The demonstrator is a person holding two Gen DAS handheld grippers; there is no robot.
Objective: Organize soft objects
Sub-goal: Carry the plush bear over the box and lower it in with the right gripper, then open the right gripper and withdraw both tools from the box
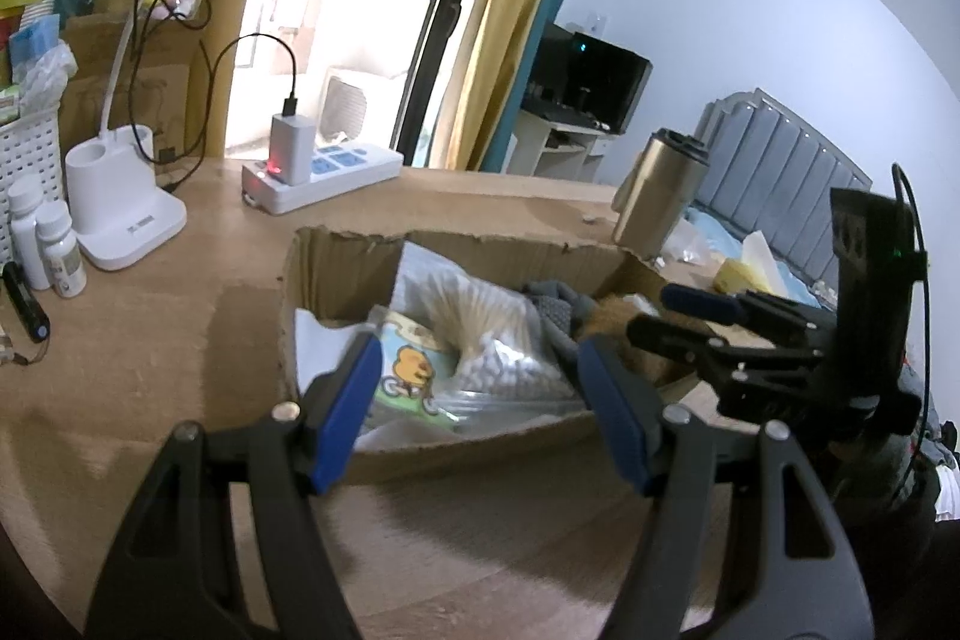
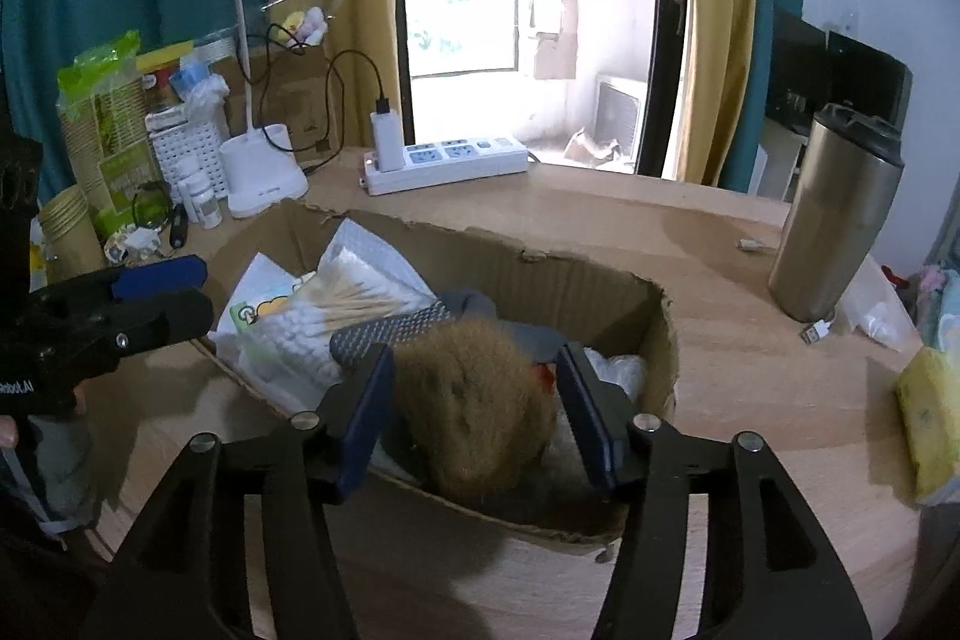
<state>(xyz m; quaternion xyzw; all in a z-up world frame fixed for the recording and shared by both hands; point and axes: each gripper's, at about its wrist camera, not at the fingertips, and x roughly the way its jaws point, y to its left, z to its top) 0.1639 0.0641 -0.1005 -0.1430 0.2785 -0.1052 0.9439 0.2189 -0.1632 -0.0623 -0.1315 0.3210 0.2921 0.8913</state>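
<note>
Right wrist view first: looks down past the right gripper [image 2: 474, 352] into a torn-rimmed cardboard box [image 2: 600, 274] on the wooden table [image 2: 750, 370]. Shows a brown plush toy [image 2: 474, 406] lying at the near right end of that box, against a grey textured cloth [image 2: 390, 331] and close to a bag of cotton swabs [image 2: 336, 304]. Finds the blue pads spread to either side of the plush, flanking it without squeezing the fur: released, not grasping, though cannot rule out a light brush at the left pad. Reads as the letting-go stage of placing the toy. To finish well: widen a touch more if any fur clings to the pads, then draw up and back along the fingers' own line rather than sideways, so as not to drag the toy over the low torn front wall or shift the light box. Check before leaving that the plush sits below the rim and not perched on the edge; looks settled from here, but cannot see underneath. From the left wrist view: left gripper [image 1: 480, 349] hanging wide and empty just above the near wall, over the swab bag and a cartoon-duck packet [image 1: 411, 370]. Best held clear of the right one's way out, or rested on the rim to steady the cardboard. After that, probably worth going for the yellow soft pack [image 2: 927, 424] out on the table to the right, well apart from the box, steering round the steel tumbler [image 2: 840, 214].
</note>
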